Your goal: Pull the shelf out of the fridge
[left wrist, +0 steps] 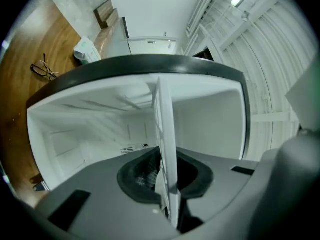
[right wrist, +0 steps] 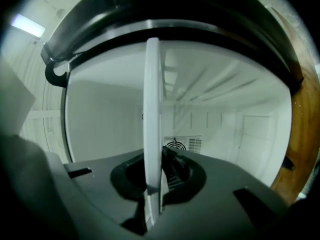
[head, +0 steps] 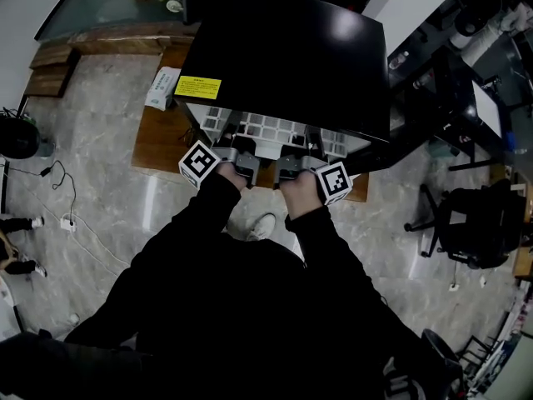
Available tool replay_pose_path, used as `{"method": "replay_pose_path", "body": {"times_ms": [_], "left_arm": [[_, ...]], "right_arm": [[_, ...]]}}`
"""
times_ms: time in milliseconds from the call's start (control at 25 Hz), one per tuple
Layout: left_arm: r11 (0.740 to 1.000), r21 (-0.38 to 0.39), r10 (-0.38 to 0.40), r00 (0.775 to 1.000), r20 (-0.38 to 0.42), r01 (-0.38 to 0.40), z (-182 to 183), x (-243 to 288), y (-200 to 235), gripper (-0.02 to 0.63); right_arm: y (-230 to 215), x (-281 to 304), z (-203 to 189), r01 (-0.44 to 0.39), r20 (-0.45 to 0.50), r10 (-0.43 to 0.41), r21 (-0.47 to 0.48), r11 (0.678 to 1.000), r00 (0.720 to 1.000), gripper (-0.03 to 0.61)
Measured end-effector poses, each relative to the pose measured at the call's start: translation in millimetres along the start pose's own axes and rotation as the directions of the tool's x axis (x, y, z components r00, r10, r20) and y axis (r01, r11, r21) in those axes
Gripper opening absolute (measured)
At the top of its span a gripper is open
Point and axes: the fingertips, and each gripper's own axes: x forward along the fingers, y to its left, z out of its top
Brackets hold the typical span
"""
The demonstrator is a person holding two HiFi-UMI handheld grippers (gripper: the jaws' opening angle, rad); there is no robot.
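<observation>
From above, the small black fridge (head: 291, 57) stands open toward me, and its white grid shelf (head: 266, 130) pokes out of the front. My left gripper (head: 241, 162) and right gripper (head: 293, 165) both sit at the shelf's front edge, side by side. In the left gripper view the shelf (left wrist: 165, 129) runs edge-on between the jaws of the left gripper (left wrist: 167, 186), which is shut on it. The right gripper view shows the same: the shelf (right wrist: 151, 109) is clamped in the right gripper (right wrist: 151, 186). Behind it lies the white fridge interior (right wrist: 225, 129).
The fridge stands on a wooden platform (head: 158, 144) on a marble floor. A tissue packet (head: 162, 87) lies to the left of the fridge, and a pair of glasses (left wrist: 42, 69) lies on the wood. An office chair (head: 479, 223) and a desk frame stand to the right. Cables (head: 62, 198) trail on the left.
</observation>
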Motion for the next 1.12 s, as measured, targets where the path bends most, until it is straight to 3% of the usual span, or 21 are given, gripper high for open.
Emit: {"method": "replay_pose_path", "body": {"times_ms": [280, 920, 1120], "left_arm": [[1.0, -0.005, -0.011, 1.0, 0.008, 0.011, -11.8, -43.1, -5.0, 0.037], [0.996, -0.09, -0.011, 0.992, -0.127, 0.0, -22.9, -112.6, -28.5, 0.034], [0.996, -0.086, -0.004, 0.984, -0.178, -0.012, -30.6, -172.1, -29.8, 0.034]], "right_arm": [[-2.2, -43.2, -6.8, -0.006, -0.032, 0.007, 0.016, 1.0, 0.999, 0.031], [14.8, -121.1, -27.4, 0.01, 0.057, -0.011, 0.012, 1.0, 0.998, 0.029], [19.6, -173.8, -43.3, -0.01, 0.059, 0.01, 0.004, 1.0, 0.998, 0.029]]}}
